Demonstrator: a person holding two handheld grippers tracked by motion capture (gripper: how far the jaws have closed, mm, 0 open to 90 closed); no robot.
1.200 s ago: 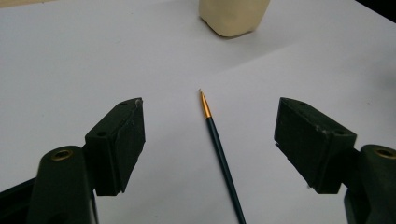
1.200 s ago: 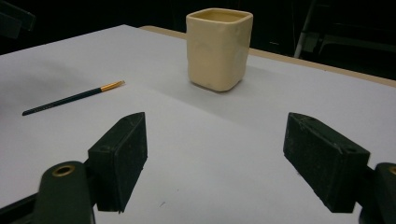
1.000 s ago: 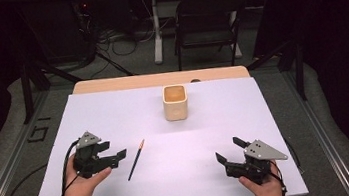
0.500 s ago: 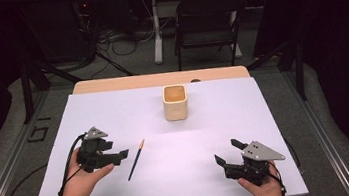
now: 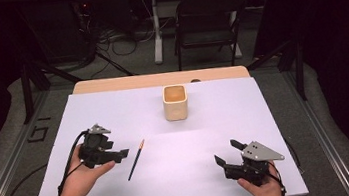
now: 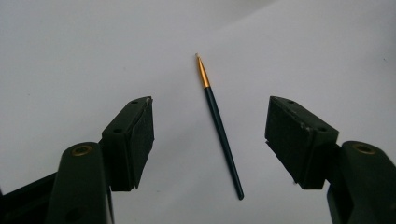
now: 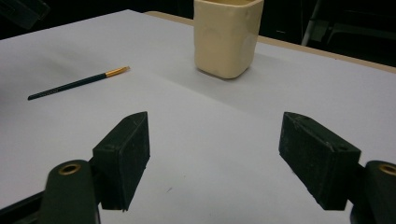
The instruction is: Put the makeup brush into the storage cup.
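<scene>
Flanking an unmarked paintbrush (image 6: 219, 128), left claw (image 6: 210, 135) wide; right claw (image 7: 215, 158) wide, empty.

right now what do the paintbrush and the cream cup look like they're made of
Paintbrush: thin dark handle, likely painted wood or plastic, with a shiny gold band that looks like metal. Cup: probably glazed ceramic, judging by its soft sheen and slightly uneven, dimpled walls.

From my end there's a cream square cup (image 5: 175, 103) sitting upright on the white table cover (image 5: 265, 117), with a black folding chair (image 5: 208, 18) behind the table.
</scene>
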